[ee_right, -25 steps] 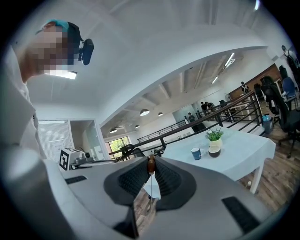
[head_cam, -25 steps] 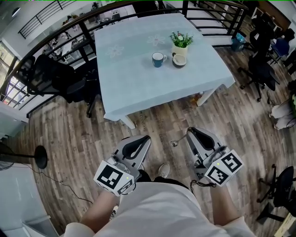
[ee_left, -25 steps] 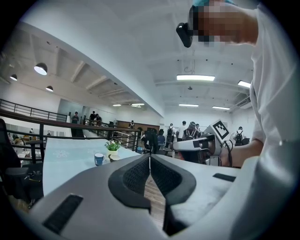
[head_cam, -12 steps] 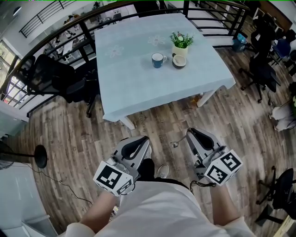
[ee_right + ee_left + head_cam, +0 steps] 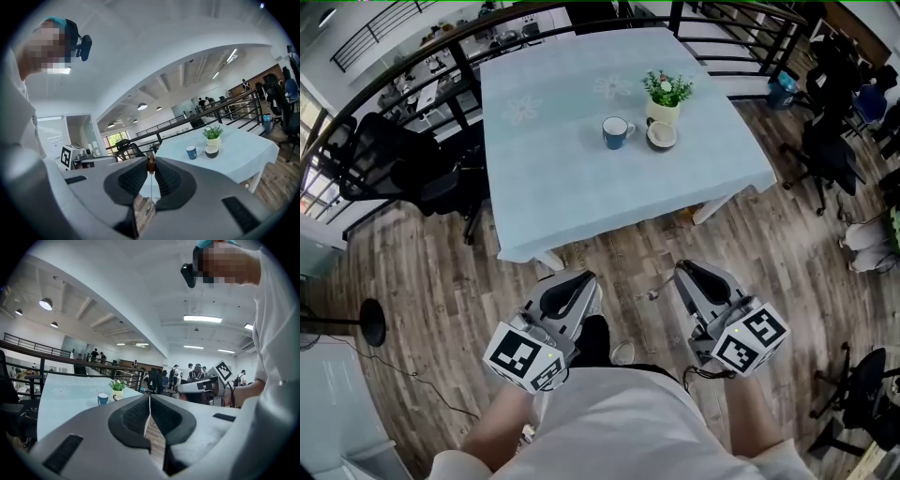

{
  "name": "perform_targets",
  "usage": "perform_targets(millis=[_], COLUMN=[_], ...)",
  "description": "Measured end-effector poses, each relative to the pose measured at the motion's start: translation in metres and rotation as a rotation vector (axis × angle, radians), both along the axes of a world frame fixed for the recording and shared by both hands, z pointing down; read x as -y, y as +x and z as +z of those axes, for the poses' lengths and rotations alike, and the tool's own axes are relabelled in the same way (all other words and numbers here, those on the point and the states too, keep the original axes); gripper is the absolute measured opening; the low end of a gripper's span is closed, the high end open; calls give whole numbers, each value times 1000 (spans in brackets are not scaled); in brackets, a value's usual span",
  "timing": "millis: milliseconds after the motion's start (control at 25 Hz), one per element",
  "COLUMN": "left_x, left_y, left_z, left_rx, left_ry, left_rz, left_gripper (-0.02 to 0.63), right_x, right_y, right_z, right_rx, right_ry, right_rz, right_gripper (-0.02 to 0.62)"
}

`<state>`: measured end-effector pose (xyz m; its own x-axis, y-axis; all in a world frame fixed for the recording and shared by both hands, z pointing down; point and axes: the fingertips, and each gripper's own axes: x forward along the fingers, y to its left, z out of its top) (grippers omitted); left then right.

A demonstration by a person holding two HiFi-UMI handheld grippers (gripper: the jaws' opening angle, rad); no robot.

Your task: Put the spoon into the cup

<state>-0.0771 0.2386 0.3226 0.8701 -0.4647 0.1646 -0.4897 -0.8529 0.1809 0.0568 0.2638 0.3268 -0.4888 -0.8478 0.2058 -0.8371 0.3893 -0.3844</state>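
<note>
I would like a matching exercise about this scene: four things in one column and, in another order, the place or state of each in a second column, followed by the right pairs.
Things
1. spoon
2. blue cup
3. left claw
4. potted plant

Place or state
A. shut, with nothing in it
B. on the table, on the far side of the bowl
C. gripped by the right claw
D. on the table, left of the bowl in the head view

Pairs: 1-C, 2-D, 3-A, 4-B

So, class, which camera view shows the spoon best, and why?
Head view: the spoon pokes sideways from the right gripper, bowl visible. Right gripper view shows only its handle end; left gripper view shows none.
</note>
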Motion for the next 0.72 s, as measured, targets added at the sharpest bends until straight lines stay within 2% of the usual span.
perform_targets(millis=[360,720], left_x=[91,171], left_y=[1,5], left_z=[10,20], left_rx=[18,26], left_ry=[-24,-54], left_rz=[-13,11], left_gripper=[28,28], right_x=[83,164], right_y=[7,7], right_z=[13,21], right_rx=[7,4], right_ry=[-31,-62], right_rz=[6,19], right_gripper=[60,60])
